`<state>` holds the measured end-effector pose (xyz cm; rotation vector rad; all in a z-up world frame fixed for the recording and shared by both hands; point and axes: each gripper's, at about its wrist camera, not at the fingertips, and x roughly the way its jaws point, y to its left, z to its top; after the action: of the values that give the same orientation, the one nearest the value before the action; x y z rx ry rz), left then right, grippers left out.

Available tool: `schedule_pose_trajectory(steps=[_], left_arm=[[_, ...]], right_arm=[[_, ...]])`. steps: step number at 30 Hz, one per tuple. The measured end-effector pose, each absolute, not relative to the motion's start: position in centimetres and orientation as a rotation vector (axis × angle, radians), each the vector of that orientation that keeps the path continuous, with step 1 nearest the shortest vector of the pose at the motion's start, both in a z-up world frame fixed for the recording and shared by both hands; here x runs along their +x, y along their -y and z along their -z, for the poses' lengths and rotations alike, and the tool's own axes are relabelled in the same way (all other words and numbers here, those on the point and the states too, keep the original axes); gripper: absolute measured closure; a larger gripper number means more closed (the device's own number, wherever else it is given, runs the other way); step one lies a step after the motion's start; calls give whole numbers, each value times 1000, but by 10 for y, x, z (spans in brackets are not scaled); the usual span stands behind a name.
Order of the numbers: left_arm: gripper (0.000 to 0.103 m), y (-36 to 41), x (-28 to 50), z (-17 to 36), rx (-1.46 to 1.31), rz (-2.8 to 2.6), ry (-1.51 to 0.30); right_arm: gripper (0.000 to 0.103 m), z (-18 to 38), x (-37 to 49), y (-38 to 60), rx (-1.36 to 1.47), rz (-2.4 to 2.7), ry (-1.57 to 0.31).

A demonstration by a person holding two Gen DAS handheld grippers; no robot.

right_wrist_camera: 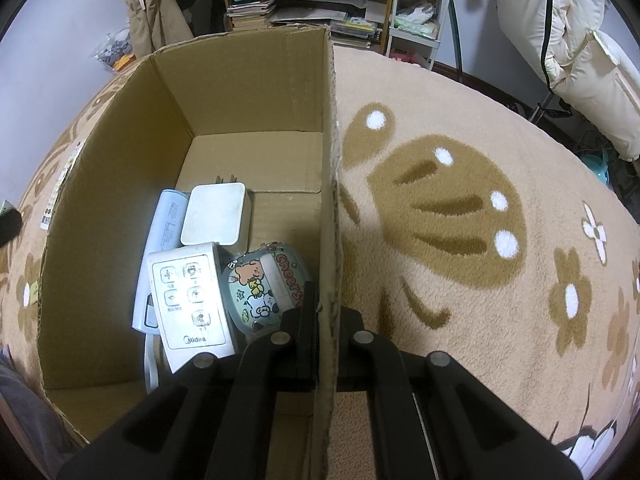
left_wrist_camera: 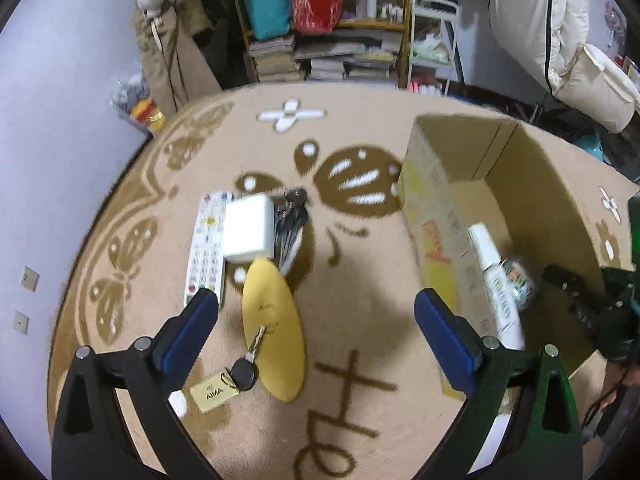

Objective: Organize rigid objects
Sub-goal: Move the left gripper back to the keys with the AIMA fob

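Pinching the cardboard box (right_wrist_camera: 256, 92) wall, right gripper (right_wrist_camera: 326, 312); left gripper (left_wrist_camera: 316, 304) spread wide, hovering beside the box above the key (left_wrist_camera: 248, 364).

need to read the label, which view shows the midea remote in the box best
The right wrist view. It looks straight down into the cardboard box, where the Midea remote lies face up with its buttons and logo readable. In the left wrist view the box wall hides most of the contents, and that remote cannot be told apart there.
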<state>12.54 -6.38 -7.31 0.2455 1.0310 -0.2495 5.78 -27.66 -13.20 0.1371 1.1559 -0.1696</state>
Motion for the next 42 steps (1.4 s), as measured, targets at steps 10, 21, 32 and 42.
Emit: schedule_pose_trajectory(steps=[10,21,32,42], left_arm=[[5,33,139,108,220,155,-1149],[5,-14,157,144,144,-14,-1285],[5,-34,159,172,171,-102,-1381],[5,-63,161,185,77,-159,-1403]], right_arm=[[98,132,58,278,130,167,-1156],[98,132,57,277,132,167,-1157],[98,132,57,278,132,167,-1156],[98,133,57,277,133,165,-1156]])
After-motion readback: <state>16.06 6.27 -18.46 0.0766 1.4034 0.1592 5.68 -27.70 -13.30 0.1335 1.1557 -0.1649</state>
